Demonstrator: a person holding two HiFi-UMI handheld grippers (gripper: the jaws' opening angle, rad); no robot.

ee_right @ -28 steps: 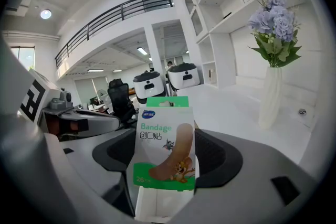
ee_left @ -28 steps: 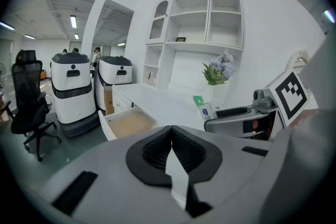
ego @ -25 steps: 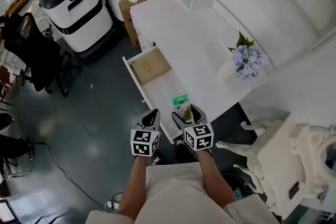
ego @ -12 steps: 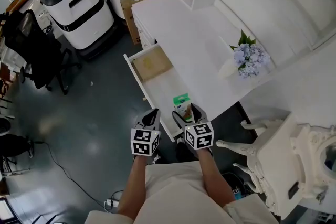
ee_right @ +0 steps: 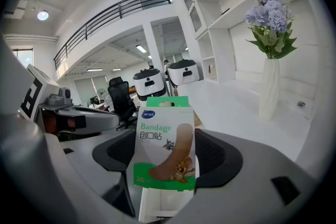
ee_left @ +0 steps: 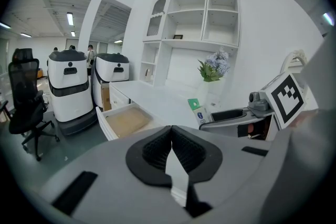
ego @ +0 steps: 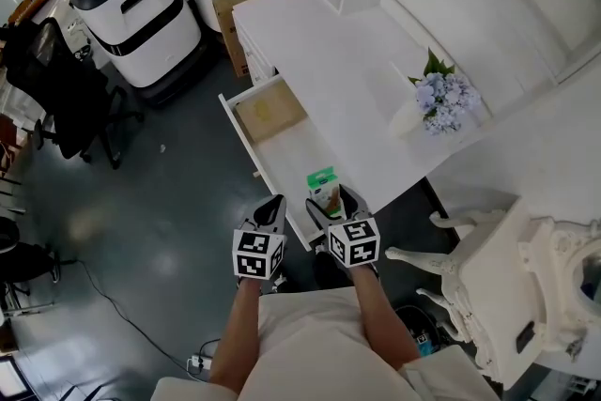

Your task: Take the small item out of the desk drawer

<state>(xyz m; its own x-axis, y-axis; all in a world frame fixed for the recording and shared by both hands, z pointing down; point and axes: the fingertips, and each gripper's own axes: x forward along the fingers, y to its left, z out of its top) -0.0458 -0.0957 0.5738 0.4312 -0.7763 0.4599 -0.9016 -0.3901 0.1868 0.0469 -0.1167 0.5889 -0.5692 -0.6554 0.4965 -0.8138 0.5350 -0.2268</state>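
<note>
A green and white bandage box (ee_right: 164,144) stands upright between the jaws of my right gripper (ee_right: 167,157), which is shut on it. In the head view the bandage box (ego: 325,188) pokes out ahead of the right gripper (ego: 330,205), held over the near end of the open white desk drawer (ego: 246,146). A tan flat item (ego: 269,119) lies at the drawer's far end. My left gripper (ego: 272,209) hangs just left of the drawer's near corner; its pads (ee_left: 157,148) meet with nothing between them.
A vase of pale blue flowers (ego: 441,100) stands on the white desk (ego: 324,42). Two white robot units (ego: 131,9) and a cardboard box stand beyond the desk, a black office chair (ego: 61,89) to the left, an ornate white chair (ego: 507,286) at the right.
Both grippers have barely moved; the view has shifted slightly. The bandage box stays in the right gripper.
</note>
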